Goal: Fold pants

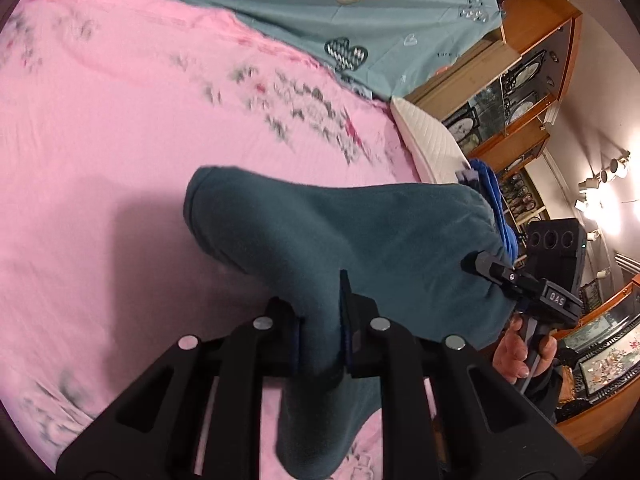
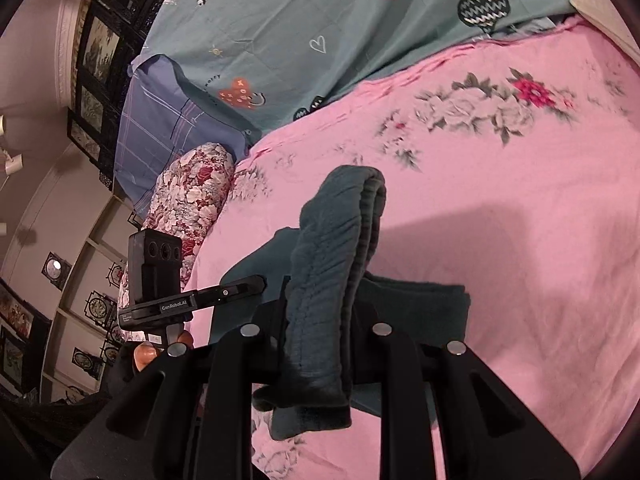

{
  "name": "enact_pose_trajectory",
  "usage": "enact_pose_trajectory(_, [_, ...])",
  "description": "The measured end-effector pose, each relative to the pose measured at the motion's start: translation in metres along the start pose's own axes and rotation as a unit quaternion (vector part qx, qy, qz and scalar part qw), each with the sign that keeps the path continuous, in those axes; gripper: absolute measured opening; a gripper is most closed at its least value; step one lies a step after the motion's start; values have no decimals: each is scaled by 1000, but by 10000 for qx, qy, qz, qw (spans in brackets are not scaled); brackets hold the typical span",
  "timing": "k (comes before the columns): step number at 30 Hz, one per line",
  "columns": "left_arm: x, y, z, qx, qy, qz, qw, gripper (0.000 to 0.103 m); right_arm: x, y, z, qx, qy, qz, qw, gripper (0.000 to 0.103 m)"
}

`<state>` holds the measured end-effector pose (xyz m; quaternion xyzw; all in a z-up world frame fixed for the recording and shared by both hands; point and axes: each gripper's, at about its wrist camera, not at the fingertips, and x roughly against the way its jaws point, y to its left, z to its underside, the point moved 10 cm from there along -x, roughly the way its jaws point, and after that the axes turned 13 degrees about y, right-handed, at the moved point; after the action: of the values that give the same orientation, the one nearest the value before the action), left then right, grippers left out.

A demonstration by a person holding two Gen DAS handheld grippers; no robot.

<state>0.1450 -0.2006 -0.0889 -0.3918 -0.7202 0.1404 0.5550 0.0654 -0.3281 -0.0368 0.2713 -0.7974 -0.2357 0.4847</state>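
Now, left gripper [image 1: 320, 332]: jaws closed tight on a bunched fold of the pants [image 1: 340, 236], dark teal fleece squeezed between the pads.
Right gripper [image 2: 316, 320]: clamped too, pinching the gathered, ribbed waistband end of the pants [image 2: 328, 280], which stands up between its fingers and droops over at the top.
Pants: held up off the bed between both grippers, sagging in the middle; in the right wrist view a folded part lies flat on the pink sheet [image 2: 500, 240] just beyond the fingers.
Right hand [image 1: 520, 352]: seen from the left wrist camera, wrapped round its gripper's handle at the far end of the pants.
Left hand [image 2: 146, 354]: only fingertips show, under its gripper's body.
Bed: pink floral sheet under everything, a teal heart-print cover [image 1: 320, 12] along its far edge.
Bed's edges: a white quilted pillow [image 1: 424, 136] in the left wrist view; a red floral bolster [image 2: 192, 196] and a blue checked pillow [image 2: 160, 128] in the right wrist view.
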Motion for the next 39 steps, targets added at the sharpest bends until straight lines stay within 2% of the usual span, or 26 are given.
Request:
enact_pose_trajectory(2, [11,4,-18,-53,-105,-195,9997,15,-6,13,-22,161,7,70,9998,21])
enact_pose_trajectory(4, [14,16,-25,70,-23,-329,9994,15,-24,9,-36,58,304,391,9988,21])
enact_pose_trajectory(8, [10,43,-19,162,274,-537,9980,15,-70,-29,-9,-438,1113,824,9894,21])
enact_pose_trajectory(10, [8,57,-15,253,366,-517,9977,15,-87,-47,13,-686,1321,981,9840,22])
enact_pose_trajectory(12, [3,71,-11,314,460,-567,9968,15,-99,-54,37,-884,1377,1071,9807,26])
enact_pose_trajectory(15, [-2,84,-7,330,538,-649,9959,15,-102,-54,58,-736,1264,1598,9763,33])
enact_pose_trajectory(16, [-3,85,-6,310,546,-650,9959,15,-99,-55,59,-689,1164,1717,9758,42])
enact_pose_trajectory(17, [-4,87,-6,287,546,-655,9959,15,-95,-57,60,-680,1078,1786,9756,47])
enact_pose_trajectory(18, [-4,87,-6,267,551,-646,9960,15,-93,-62,60,-730,1047,1745,9763,49])
enact_pose_trajectory(19, [-3,88,-5,253,546,-646,9961,15,-94,-66,60,-819,1050,1533,9792,49])
enact_pose_trajectory(21, [-4,91,-5,279,540,-632,9961,15,-100,-66,58,-987,1012,576,9883,52])
enact_pose_trajectory(23, [-5,96,-3,353,534,-636,9959,15,-106,-67,52,-1173,934,-163,9886,51])
enact_pose_trajectory(24, [-5,99,-1,380,541,-648,9957,15,-111,-65,50,-1248,944,-412,9868,50])
enact_pose_trajectory(26, [-6,104,1,424,565,-683,9952,15,-120,-56,47,-1151,1065,-563,9860,46])
enact_pose_trajectory(27, [-6,107,2,436,573,-718,9948,16,-124,-52,46,-1162,1130,-584,9850,42])
enact_pose_trajectory(28, [-6,108,2,455,572,-729,9947,16,-128,-51,45,-1232,1185,-559,9837,27])
enact_pose_trajectory(29, [-6,109,3,468,574,-727,9946,16,-131,-51,45,-1295,1214,-513,9828,24])
enact_pose_trajectory(32, [-3,107,4,344,477,-853,9946,16,-125,-35,38,-828,968,-91,9918,21])
enact_pose_trajectory(35, [3,100,-1,262,289,-931,9949,15,-110,-15,24,-506,673,71,9964,21])
enact_pose_trajectory(39, [22,87,-15,135,-55,-947,9954,15,-98,5,2,-227,496,280,9981,21])
